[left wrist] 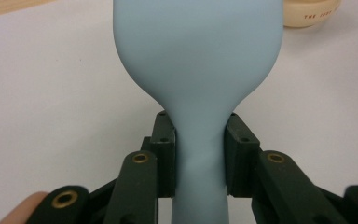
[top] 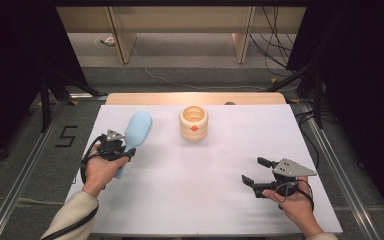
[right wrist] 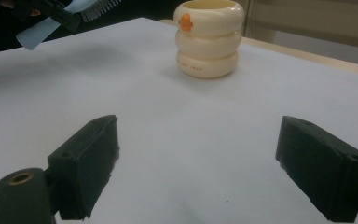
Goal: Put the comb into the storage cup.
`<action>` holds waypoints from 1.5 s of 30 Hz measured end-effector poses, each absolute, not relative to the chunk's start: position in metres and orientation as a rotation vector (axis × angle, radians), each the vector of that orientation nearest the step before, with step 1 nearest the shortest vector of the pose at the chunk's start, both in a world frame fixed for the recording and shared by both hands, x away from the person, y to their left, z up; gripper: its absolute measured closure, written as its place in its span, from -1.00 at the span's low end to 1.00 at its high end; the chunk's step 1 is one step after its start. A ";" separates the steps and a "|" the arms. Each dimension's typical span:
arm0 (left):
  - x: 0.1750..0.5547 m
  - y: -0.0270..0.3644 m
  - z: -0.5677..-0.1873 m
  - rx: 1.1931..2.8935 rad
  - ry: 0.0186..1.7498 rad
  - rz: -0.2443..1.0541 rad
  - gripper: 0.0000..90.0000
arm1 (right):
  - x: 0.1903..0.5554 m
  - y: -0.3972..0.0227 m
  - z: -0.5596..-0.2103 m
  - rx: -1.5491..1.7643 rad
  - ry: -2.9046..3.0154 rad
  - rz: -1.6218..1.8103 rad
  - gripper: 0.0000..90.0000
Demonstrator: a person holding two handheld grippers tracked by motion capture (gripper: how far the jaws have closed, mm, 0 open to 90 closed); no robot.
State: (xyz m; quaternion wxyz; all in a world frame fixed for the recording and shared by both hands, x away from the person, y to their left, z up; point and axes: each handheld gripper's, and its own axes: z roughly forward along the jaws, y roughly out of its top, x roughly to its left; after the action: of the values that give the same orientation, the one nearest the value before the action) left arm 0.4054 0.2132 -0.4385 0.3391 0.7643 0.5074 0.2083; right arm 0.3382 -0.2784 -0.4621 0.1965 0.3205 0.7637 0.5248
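Observation:
A light blue hairbrush (top: 137, 131) is held up over the table's left side, bristles facing right. My left gripper (top: 122, 147) is shut on its neck, where the handle (left wrist: 200, 158) narrows below the wide head (left wrist: 198, 42). A cream ribbed cup (top: 193, 123) with an orange mark stands at the back middle of the white table (top: 205, 200). My right gripper (top: 255, 172) rests near the front right, open and with nothing between its jaws. The right gripper view shows the cup (right wrist: 209, 37) ahead and the brush (right wrist: 56, 21) at the upper left.
The white sheet covers most of the table, with a wooden strip (top: 145, 98) showing along the back edge. Metal rails (top: 330, 150) run along both sides. Cables (top: 180, 82) lie on the floor beyond.

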 end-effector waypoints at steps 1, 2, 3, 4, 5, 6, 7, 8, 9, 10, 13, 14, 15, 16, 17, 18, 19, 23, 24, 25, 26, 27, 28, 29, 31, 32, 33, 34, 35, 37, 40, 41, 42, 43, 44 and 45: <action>0.405 0.213 -0.438 1.989 1.317 0.545 0.54 | 0.338 -0.278 -0.462 0.898 2.138 1.470 -0.69; 0.405 0.213 -0.437 1.987 1.314 0.547 0.54 | 0.338 -0.278 -0.462 0.897 2.139 1.471 -0.69; 0.405 0.212 -0.437 1.985 1.311 0.550 0.54 | 0.338 -0.278 -0.462 0.895 2.140 1.470 -0.69; 0.405 0.212 -0.437 1.985 1.307 0.547 0.54 | 0.338 -0.278 -0.462 0.896 2.139 1.471 -0.69; 0.404 0.211 -0.436 1.986 1.304 0.542 0.54 | 0.338 -0.278 -0.462 0.897 2.139 1.470 -0.69; 0.404 0.211 -0.436 1.985 1.300 0.539 0.54 | 0.338 -0.278 -0.462 0.897 2.139 1.471 -0.69; 0.404 0.210 -0.436 1.989 1.294 0.538 0.54 | 0.338 -0.279 -0.462 0.894 2.140 1.469 -0.69; 0.404 0.210 -0.436 1.988 1.292 0.538 0.54 | 0.338 -0.278 -0.462 0.894 2.140 1.469 -0.69; 0.404 0.209 -0.436 1.987 1.288 0.539 0.54 | 0.338 -0.278 -0.462 0.894 2.140 1.469 -0.69; 0.403 0.209 -0.435 1.984 1.287 0.540 0.54 | 0.338 -0.278 -0.462 0.894 2.142 1.469 -0.69; 0.403 0.207 -0.433 1.980 1.276 0.545 0.54 | 0.338 -0.278 -0.462 0.895 2.140 1.470 -0.69; 0.402 0.207 -0.433 1.981 1.273 0.544 0.54 | 0.338 -0.279 -0.462 0.893 2.141 1.469 -0.69; 0.402 0.206 -0.433 1.980 1.270 0.544 0.54 | 0.338 -0.279 -0.462 0.894 2.141 1.469 -0.69; 0.402 0.206 -0.433 1.980 1.268 0.544 0.54 | 0.338 -0.278 -0.462 0.897 2.139 1.469 -0.69; 0.402 0.206 -0.433 1.980 1.267 0.544 0.54 | 0.338 -0.278 -0.462 0.898 2.138 1.470 -0.69; 0.402 0.205 -0.433 1.981 1.266 0.546 0.54 | 0.338 -0.279 -0.462 0.895 2.140 1.470 -0.69; 0.402 0.205 -0.433 1.981 1.266 0.547 0.54 | 0.338 -0.279 -0.462 0.892 2.142 1.468 -0.69; 0.401 0.204 -0.432 1.977 1.258 0.550 0.54 | 0.338 -0.279 -0.462 0.895 2.141 1.469 -0.69; 0.401 0.204 -0.432 1.971 1.256 0.553 0.54 | 0.338 -0.279 -0.462 0.894 2.141 1.469 -0.69; 0.401 0.203 -0.432 1.971 1.254 0.555 0.54 | 0.338 -0.279 -0.462 0.892 2.141 1.470 -0.69; 0.401 0.203 -0.431 1.972 1.251 0.556 0.54 | 0.338 -0.279 -0.462 0.893 2.141 1.470 -0.69; 0.400 0.202 -0.431 1.970 1.249 0.557 0.54 | 0.338 -0.279 -0.462 0.894 2.140 1.469 -0.69; 0.400 0.202 -0.431 1.973 1.246 0.554 0.54 | 0.338 -0.279 -0.462 0.894 2.140 1.469 -0.69; 0.400 0.202 -0.431 1.974 1.245 0.552 0.54 | 0.338 -0.279 -0.462 0.895 2.138 1.472 -0.69; 0.400 0.201 -0.431 1.975 1.239 0.553 0.54 | 0.338 -0.279 -0.462 0.894 2.138 1.472 -0.69; 0.400 0.201 -0.431 1.975 1.238 0.554 0.54 | 0.338 -0.279 -0.462 0.892 2.140 1.470 -0.69; 0.400 0.201 -0.430 1.973 1.237 0.554 0.54 | 0.338 -0.279 -0.462 0.894 2.139 1.469 -0.69; 0.400 0.200 -0.430 1.972 1.235 0.556 0.54 | 0.338 -0.279 -0.462 0.895 2.138 1.470 -0.69; 0.400 0.200 -0.430 1.970 1.231 0.560 0.54 | 0.338 -0.279 -0.462 0.896 2.137 1.472 -0.69; 0.399 0.200 -0.429 1.970 1.228 0.562 0.54 | 0.338 -0.279 -0.462 0.895 2.137 1.472 -0.69; 0.399 0.199 -0.429 1.965 1.221 0.565 0.54 | 0.338 -0.279 -0.462 0.896 2.137 1.471 -0.69; 0.399 0.198 -0.428 1.965 1.219 0.564 0.54 | 0.338 -0.279 -0.462 0.895 2.136 1.472 -0.69; 0.399 0.198 -0.428 1.968 1.218 0.563 0.54 | 0.338 -0.279 -0.462 0.895 2.136 1.472 -0.69; 0.398 0.198 -0.428 1.971 1.212 0.565 0.54 | 0.338 -0.279 -0.462 0.895 2.137 1.472 -0.69; 0.398 0.197 -0.428 1.976 1.205 0.563 0.54 | 0.338 -0.279 -0.462 0.894 2.139 1.470 -0.69; 0.398 0.197 -0.428 1.977 1.203 0.564 0.54 | 0.338 -0.279 -0.462 0.892 2.139 1.469 -0.69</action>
State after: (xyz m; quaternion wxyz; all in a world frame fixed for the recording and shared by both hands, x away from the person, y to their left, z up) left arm 0.3983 0.1972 -0.4283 0.3708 0.7709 0.4690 0.2198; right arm 0.3380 -0.2787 -0.4618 0.1974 0.3187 0.7643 0.5247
